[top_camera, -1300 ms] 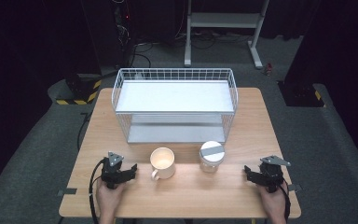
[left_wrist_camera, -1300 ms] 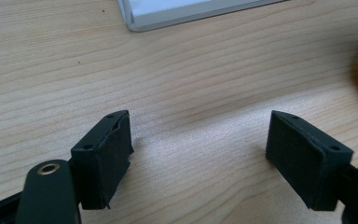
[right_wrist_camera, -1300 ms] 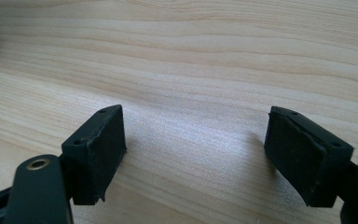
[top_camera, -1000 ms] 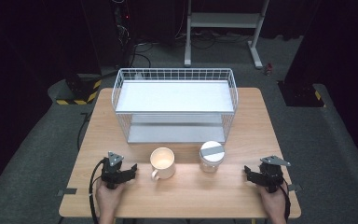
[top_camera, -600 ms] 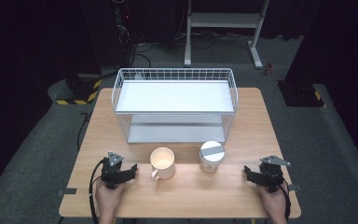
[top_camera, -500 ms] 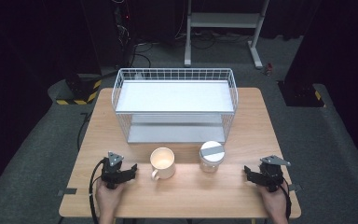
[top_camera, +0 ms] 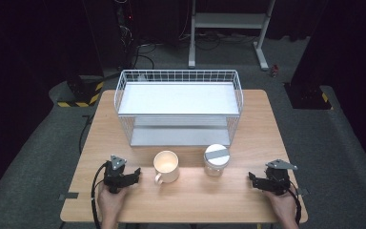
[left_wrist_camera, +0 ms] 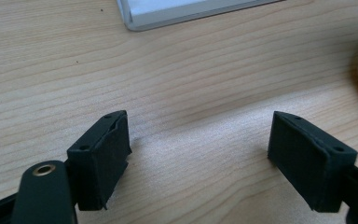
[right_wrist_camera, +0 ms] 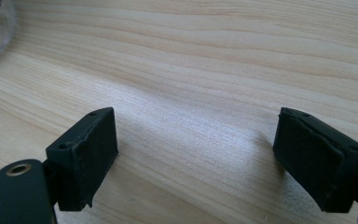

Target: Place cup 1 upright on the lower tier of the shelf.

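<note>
Going left to right across the table [top_camera: 190,200]: the left gripper [top_camera: 132,175] sits near the front edge with its jaws spread wide and nothing but bare wood between them. In the left gripper view the pads [left_wrist_camera: 103,154] are well apart, and the jaws have just been opening a touch more. The cream mug [top_camera: 166,166] stands just to its right, handle turned toward the front edge, close to the jaws but not touching.

Next over is the glass jar [top_camera: 216,160] with its grey lid, upright, beside the mug and apart from it. Behind both is the white wire shelf rack [top_camera: 124,95], nothing on its top deck.

On the far right, the right gripper [top_camera: 253,181] points toward the jar with a clear gap to it. This is the one that changed most: its jaws have just been opening, and in the right gripper view they stand wide over empty wood, with a sliver of the jar at the top-left corner.

My read: compared with the frames from a second back, neither hand has gone anywhere and mug and jar sit where they were. Looks like both are getting ready to grab, left for the mug, right for the jar, probably bound for the rack.
</note>
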The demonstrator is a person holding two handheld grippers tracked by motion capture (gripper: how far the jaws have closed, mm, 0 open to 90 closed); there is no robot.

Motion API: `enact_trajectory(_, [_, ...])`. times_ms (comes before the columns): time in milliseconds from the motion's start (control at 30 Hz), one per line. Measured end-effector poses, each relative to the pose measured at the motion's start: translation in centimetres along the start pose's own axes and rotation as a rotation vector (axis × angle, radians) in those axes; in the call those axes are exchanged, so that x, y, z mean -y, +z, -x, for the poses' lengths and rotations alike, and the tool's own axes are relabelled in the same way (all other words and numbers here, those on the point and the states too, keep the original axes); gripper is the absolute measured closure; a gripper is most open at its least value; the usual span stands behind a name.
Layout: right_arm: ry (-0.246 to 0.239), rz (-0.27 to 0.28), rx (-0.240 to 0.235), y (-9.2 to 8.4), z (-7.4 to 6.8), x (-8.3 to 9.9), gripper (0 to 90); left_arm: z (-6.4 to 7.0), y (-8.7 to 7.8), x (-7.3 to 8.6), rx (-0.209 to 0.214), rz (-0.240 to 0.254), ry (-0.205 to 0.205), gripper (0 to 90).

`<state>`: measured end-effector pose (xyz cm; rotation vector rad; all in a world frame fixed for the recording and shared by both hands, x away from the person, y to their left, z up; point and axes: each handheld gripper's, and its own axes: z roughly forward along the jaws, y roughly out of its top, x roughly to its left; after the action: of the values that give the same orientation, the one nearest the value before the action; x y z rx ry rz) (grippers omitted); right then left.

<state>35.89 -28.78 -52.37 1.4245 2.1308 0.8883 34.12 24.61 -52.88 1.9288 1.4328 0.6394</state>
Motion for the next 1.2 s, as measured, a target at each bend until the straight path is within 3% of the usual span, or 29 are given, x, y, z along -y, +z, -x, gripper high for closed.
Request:
enact_trajectory(200, [0.008, 0.006, -0.030, -0.3, 0.0, 0.3, 13.7, 0.0, 0.0, 0.0, 0.001, -0.001, 0.002, 19.5])
enact_trajectory(400, [-0.008, 0.003, -0.028, -0.6, -0.4, 0.5, 13.8, 0.0, 0.0, 0.0, 0.000, -0.001, 0.000, 18.6])
enact_trajectory(700, [-0.045, 0.022, -0.047, -1.0, -1.9, 0.9, 13.9, 0.3, 0.3, -0.2, -0.007, -0.004, -0.014, 15.3])
enact_trajectory(833, [-0.051, 0.027, -0.056, -1.2, -2.4, 1.0, 14.1, 0.6, 0.4, -0.3, -0.038, -0.011, -0.037, 14.6])
enact_trajectory(1200, [-0.101, 0.043, -0.104, -1.5, -4.5, 0.9, 14.1, 0.6, 0.3, -0.3, -0.039, -0.014, -0.032, 14.6])
